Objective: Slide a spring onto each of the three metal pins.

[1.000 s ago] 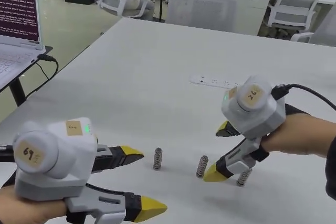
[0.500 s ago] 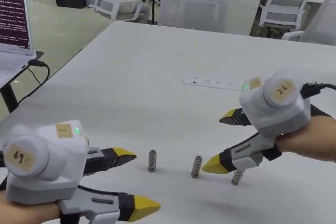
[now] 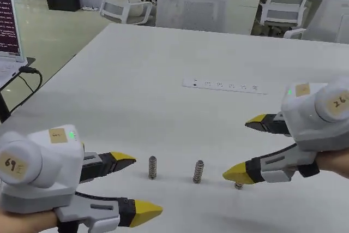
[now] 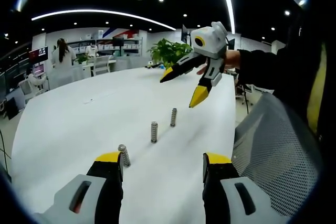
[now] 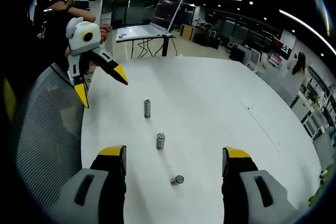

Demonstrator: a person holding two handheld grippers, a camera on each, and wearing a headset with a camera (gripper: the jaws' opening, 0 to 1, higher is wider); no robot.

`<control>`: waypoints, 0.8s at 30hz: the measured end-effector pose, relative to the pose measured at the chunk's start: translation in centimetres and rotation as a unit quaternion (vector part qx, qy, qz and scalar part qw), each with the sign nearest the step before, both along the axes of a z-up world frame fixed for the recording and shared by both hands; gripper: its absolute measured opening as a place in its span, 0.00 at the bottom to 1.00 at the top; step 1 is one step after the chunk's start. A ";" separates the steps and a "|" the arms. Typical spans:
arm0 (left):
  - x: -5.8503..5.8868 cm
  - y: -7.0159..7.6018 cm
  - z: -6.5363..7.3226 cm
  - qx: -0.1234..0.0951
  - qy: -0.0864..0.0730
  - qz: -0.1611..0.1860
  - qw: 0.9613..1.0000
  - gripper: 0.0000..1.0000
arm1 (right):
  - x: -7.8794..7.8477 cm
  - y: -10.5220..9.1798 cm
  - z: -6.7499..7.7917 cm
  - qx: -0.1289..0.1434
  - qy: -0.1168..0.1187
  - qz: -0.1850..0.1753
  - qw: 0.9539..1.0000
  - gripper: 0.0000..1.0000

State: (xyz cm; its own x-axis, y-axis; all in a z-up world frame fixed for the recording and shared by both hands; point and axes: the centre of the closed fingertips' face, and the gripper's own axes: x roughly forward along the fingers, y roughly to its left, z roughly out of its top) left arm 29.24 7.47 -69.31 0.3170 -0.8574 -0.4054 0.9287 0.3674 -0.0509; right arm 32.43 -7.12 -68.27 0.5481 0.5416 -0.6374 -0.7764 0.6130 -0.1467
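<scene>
Three short metal springs stand upright in a row on the white table, each around a pin: the left spring [image 3: 152, 167], the middle spring [image 3: 198, 171] and the right spring [image 3: 239, 185], which is partly hidden behind a yellow fingertip. My left gripper [image 3: 136, 185] is open and empty, just left of the row. My right gripper [image 3: 240, 148] is open and empty, above the right end of the row. The left gripper view has the springs [image 4: 154, 131] in line ahead of my left gripper [image 4: 163, 161]. In the right gripper view the nearest spring [image 5: 177, 180] sits between the fingers of my right gripper [image 5: 174, 153].
A white power strip [image 3: 221, 85] lies farther back on the table [image 3: 163, 80]. A laptop [image 3: 8, 20] stands on a stand at the left, its cable hanging. Office chairs [image 3: 188, 9] line the far edge.
My right gripper has drawn back to the right, away from the middle and right springs. The left gripper has barely moved. The head camera has shifted.
</scene>
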 end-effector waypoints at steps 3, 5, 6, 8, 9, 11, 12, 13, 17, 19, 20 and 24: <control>0.0 0.0 0.0 0.000 0.000 0.000 1.000 0.57 | -0.5 -0.7 -0.5 0.001 0.001 -0.011 1.000 0.73; 0.0 -0.1 0.0 -0.001 0.001 0.000 1.000 0.57 | -0.9 -1.0 -0.8 0.008 0.004 -0.019 1.000 0.73; 0.0 -0.1 0.0 -0.001 0.001 0.000 1.000 0.57 | -1.1 -1.1 -0.9 0.010 0.004 -0.021 1.000 0.73; 0.0 -0.1 0.0 0.000 0.001 0.001 1.000 0.57 | -1.4 -1.3 -1.1 0.013 0.007 -0.025 1.000 0.73; -0.1 -0.1 0.0 0.000 0.002 0.001 1.000 0.57 | -1.5 -1.4 -1.3 0.013 0.007 -0.028 1.000 0.74; -0.1 -0.1 -0.1 0.000 0.002 0.001 1.000 0.57 | -1.8 -1.6 -1.5 0.018 0.008 -0.034 0.999 0.74; -0.1 -0.1 -0.1 0.000 0.002 0.001 1.000 0.57 | -1.9 -1.7 -1.7 0.020 0.008 -0.037 0.999 0.74; -0.1 -0.1 -0.1 0.001 0.003 0.001 1.000 0.58 | -1.9 -1.8 -1.7 0.021 0.008 -0.038 0.999 0.75; 0.0 0.0 -0.4 0.002 0.005 0.001 1.000 0.58 | -2.3 -2.2 -2.1 0.032 0.009 -0.051 0.998 0.75; 0.0 0.0 -0.6 0.002 0.007 0.002 1.000 0.58 | -2.5 -2.4 -2.4 0.038 0.009 -0.057 0.998 0.75; 0.1 0.1 -0.6 0.003 0.008 0.002 1.000 0.58 | -2.7 -2.6 -2.7 0.038 0.012 -0.060 0.997 0.75; 0.1 0.1 -1.0 0.005 0.011 0.003 1.000 0.57 | -3.2 -3.0 -3.5 0.041 0.018 -0.066 0.997 0.75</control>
State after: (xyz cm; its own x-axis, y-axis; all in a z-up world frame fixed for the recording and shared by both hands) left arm 29.38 7.59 -70.29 0.3134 -0.8514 -0.4206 0.9247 0.3743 -0.0686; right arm 29.23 -10.07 -71.77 0.5958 0.5179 -0.6139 -0.6919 0.7191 -0.0648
